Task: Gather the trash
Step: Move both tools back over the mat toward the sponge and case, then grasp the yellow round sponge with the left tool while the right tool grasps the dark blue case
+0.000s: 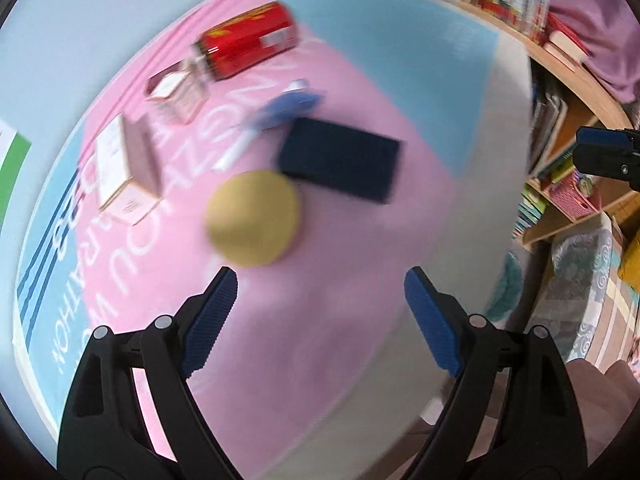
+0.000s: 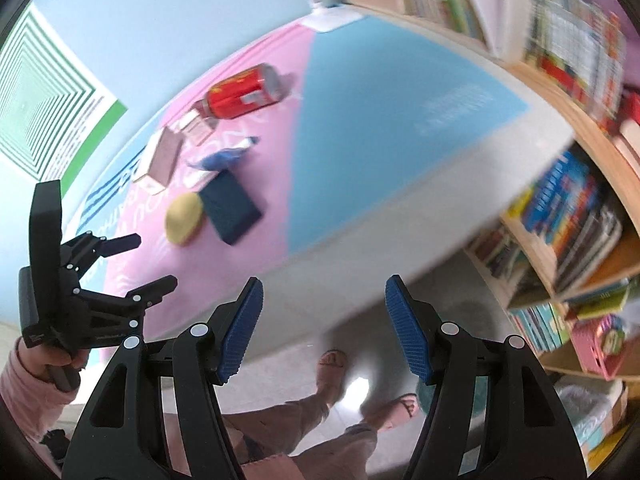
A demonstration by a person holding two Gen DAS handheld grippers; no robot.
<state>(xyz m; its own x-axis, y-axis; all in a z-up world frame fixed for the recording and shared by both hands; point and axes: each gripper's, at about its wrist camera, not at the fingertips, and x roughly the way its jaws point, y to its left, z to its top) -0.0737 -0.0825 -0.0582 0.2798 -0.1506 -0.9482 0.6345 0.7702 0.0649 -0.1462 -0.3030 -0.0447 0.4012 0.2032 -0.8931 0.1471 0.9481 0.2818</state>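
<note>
Table (image 1: 460,92), pink-and-blue printed cover: it carries all the trash I am after. Bookshelf (image 2: 572,208) alongside, crammed, spines too blurred to read. Left gripper (image 1: 316,312): jaws standing wide apart, nothing between them, hanging above the pink area just short of the yellow disc (image 1: 252,218). Right gripper (image 2: 322,324): jaws parted, empty, off the table edge over the floor. Dark blue sponge (image 1: 340,158) touches the disc; pink cartons (image 1: 128,168) lie beyond; a red can (image 1: 248,42) lies on its side farthest off. Blue wrapper (image 1: 292,106) rests across a white tube. Risk as I judge it: the can rolling away under a glancing pinch. Cover lettering shows only fragments, mirrored; can label unreadable.
</note>
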